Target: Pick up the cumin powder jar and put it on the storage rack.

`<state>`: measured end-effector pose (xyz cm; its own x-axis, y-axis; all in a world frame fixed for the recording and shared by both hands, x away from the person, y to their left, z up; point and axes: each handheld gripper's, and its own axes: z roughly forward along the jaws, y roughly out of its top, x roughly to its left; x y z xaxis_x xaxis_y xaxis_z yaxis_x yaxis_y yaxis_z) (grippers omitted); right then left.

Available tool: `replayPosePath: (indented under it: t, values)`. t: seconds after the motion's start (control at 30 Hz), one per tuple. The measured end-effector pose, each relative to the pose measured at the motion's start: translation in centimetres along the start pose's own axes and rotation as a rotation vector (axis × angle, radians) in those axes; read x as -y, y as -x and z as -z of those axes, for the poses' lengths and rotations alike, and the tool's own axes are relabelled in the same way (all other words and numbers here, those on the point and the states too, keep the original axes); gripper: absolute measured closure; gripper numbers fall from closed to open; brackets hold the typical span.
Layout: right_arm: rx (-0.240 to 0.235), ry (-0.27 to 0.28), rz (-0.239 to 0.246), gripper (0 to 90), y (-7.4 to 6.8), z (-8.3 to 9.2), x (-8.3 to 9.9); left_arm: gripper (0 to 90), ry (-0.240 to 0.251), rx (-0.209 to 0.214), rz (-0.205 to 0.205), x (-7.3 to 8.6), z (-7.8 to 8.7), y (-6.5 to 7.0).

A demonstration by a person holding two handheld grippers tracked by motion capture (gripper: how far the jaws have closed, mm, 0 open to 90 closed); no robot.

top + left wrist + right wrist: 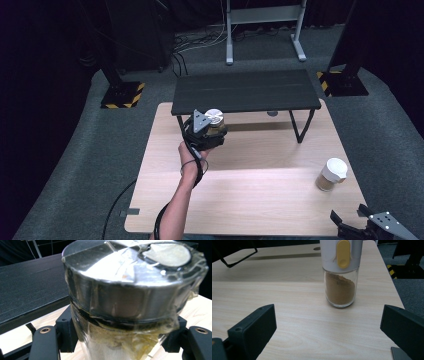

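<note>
A glass jar with a silver metal lid (215, 121) is held above the wooden table (250, 195), just in front of the low black shelf (245, 91). My left gripper (210, 134) is shut on the jar below its lid. In the left gripper view the jar (130, 290) is very close, wrapped in clear film, with yellowish contents, and black pads (66, 330) press on both sides. A spice shaker (331, 174) with a white cap and brown powder stands at the table's right. My right gripper (370, 227) rests open at the near right corner, facing the shaker (340, 272) from a short distance.
The black shelf on thin metal legs (300, 127) spans the far half of the table. Beyond the table lie grey carpet, cables, a white stand (230, 35) and black bases with yellow-black hazard tape (122, 95). The table edge (392, 282) runs close to the shaker's right.
</note>
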<state>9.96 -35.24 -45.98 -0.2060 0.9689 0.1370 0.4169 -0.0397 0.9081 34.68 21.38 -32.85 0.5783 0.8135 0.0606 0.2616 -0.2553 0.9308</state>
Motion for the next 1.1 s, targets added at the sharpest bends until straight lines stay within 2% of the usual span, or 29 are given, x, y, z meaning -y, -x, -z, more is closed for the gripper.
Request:
replayPosePath:
  t: [0.6, 1.1]
  values:
    - [-0.009, 0.004, -0.006, 0.0, 0.1, 0.0, 0.1, 30.8, 0.004, -0.011, -0.015, -1.0, -0.5, -0.3]
    - [-0.005, -0.004, -0.001, 0.0, 0.3, 0.0, -0.1, 30.8, 0.005, -0.014, -0.026, -2.5, -1.4, -0.6]
